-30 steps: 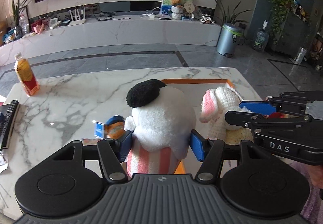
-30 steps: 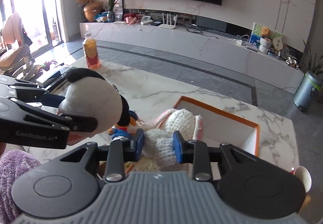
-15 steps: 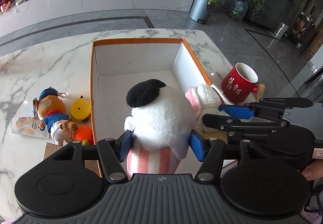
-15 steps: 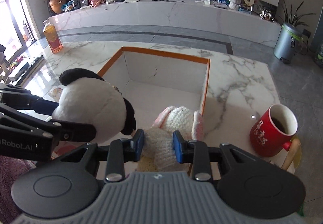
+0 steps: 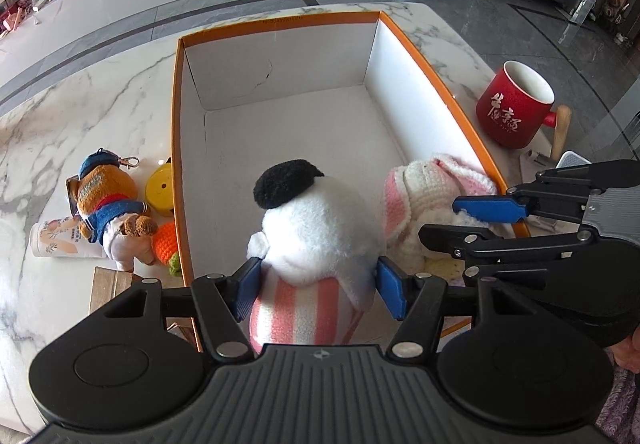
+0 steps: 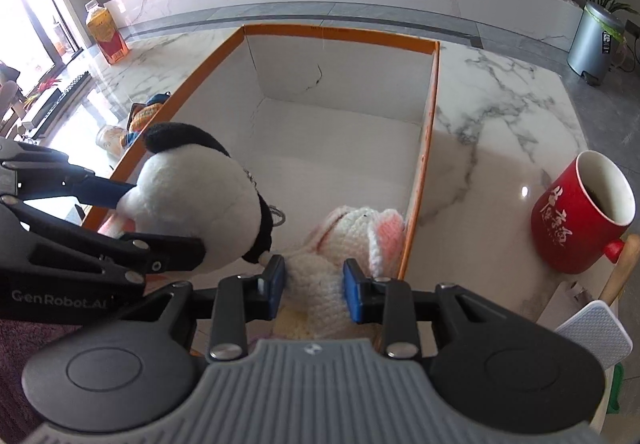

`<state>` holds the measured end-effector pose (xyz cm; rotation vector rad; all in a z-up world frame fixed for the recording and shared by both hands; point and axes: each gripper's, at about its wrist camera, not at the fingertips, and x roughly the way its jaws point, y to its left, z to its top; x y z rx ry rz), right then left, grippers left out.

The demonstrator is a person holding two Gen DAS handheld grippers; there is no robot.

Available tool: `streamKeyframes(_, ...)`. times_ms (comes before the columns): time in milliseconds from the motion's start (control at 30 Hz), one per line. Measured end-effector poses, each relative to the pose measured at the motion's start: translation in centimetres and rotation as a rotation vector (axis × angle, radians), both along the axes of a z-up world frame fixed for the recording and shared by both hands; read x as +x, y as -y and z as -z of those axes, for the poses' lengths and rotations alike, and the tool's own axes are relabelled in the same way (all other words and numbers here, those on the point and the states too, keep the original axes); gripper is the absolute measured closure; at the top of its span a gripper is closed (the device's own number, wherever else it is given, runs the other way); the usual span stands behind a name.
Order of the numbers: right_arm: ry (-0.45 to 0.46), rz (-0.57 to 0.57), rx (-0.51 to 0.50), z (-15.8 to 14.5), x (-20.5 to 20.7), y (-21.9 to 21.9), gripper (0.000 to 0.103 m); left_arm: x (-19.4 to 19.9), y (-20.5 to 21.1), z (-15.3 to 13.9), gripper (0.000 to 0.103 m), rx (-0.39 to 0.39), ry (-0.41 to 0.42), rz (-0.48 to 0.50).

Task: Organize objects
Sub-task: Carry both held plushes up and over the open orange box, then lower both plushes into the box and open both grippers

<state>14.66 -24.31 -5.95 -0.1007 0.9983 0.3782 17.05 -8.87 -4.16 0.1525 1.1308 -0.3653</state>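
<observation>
Since a second earlier, tipped downward and lowered together over the orange-rimmed box (image 5: 176, 148), its white floor now filling both views. Left gripper (image 5: 318, 286) clamped wide on the striped body of the white plush toy (image 5: 316, 228), right gripper (image 6: 314, 284) pinched narrowly on the crocheted pink-and-white bunny (image 6: 344, 240), both toys hanging inside the near end of the box, side by side, bunny against the right wall. Judged as positioned for release into the box; brown bear toy (image 5: 108, 200) and red mug (image 5: 516, 104) left outside on the marble table (image 5: 80, 104).
</observation>
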Motion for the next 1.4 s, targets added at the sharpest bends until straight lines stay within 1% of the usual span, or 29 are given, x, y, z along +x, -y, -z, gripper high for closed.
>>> streamKeyframes(100,-0.001,-0.015,-0.020,0.0,-0.1,-0.2,0.069,0.1,-0.2,0.6,0.031,0.003,-0.026,-0.008)
streamKeyframes(200,-0.002,-0.025,-0.027,0.0,-0.1,-0.3,0.068,-0.2,-0.1,0.8,0.031,0.016,-0.019,-0.007)
streamKeyframes(367,0.001,-0.025,-0.048,0.1,-0.2,-0.3,0.067,-0.3,0.0,1.2,0.030,0.019,-0.034,-0.001)
streamKeyframes(433,-0.001,-0.032,-0.062,0.1,-0.2,-0.5,0.067,-0.5,0.0,1.4,0.032,0.016,-0.037,0.007)
streamKeyframes(567,-0.010,-0.045,-0.080,0.1,-0.2,-0.6,0.067,-0.7,0.2,1.4,0.033,0.020,-0.033,0.019)
streamKeyframes(700,-0.016,-0.052,-0.093,0.1,-0.1,-0.7,0.067,-0.7,0.0,1.4,0.033,-0.002,-0.043,0.025)
streamKeyframes(833,-0.029,-0.050,-0.074,0.0,-0.2,-0.3,0.065,-0.9,-0.2,1.1,0.033,-0.033,-0.047,0.039)
streamKeyframes(867,-0.029,-0.048,-0.069,-0.1,-0.2,-0.2,0.064,-0.9,-0.4,0.9,0.034,-0.046,-0.043,0.045)
streamKeyframes(900,-0.027,-0.045,-0.070,-0.3,-0.3,-0.1,0.060,-1.0,-0.5,0.7,0.036,-0.057,-0.038,0.050)
streamKeyframes(933,-0.026,-0.049,-0.068,-0.4,-0.3,0.0,0.060,-1.0,-0.7,0.5,0.037,-0.064,-0.033,0.053)
streamKeyframes(1033,-0.017,-0.059,-0.075,-0.9,-0.5,0.1,0.060,-0.9,-1.1,0.0,0.041,-0.072,-0.020,0.061)
streamKeyframes(1100,-0.022,-0.070,-0.078,-1.1,-0.5,0.1,0.061,-0.8,-1.1,-0.2,0.046,-0.058,-0.016,0.075)
streamKeyframes(1233,-0.035,-0.099,-0.083,-1.1,-0.2,-0.4,0.063,-0.3,-0.9,-0.3,0.048,-0.058,-0.007,0.095)
streamKeyframes(1300,-0.036,-0.111,-0.096,-1.0,0.0,-0.8,0.064,-0.2,-0.6,-0.3,0.050,-0.040,-0.022,0.113)
streamKeyframes(1333,-0.039,-0.117,-0.102,-1.0,0.0,-0.9,0.067,-0.3,-0.5,-0.3,0.051,-0.028,-0.036,0.127)
streamKeyframes(1400,-0.051,-0.133,-0.110,-0.7,0.0,-1.2,0.070,-0.8,-0.3,-0.1,0.052,0.001,-0.072,0.159)
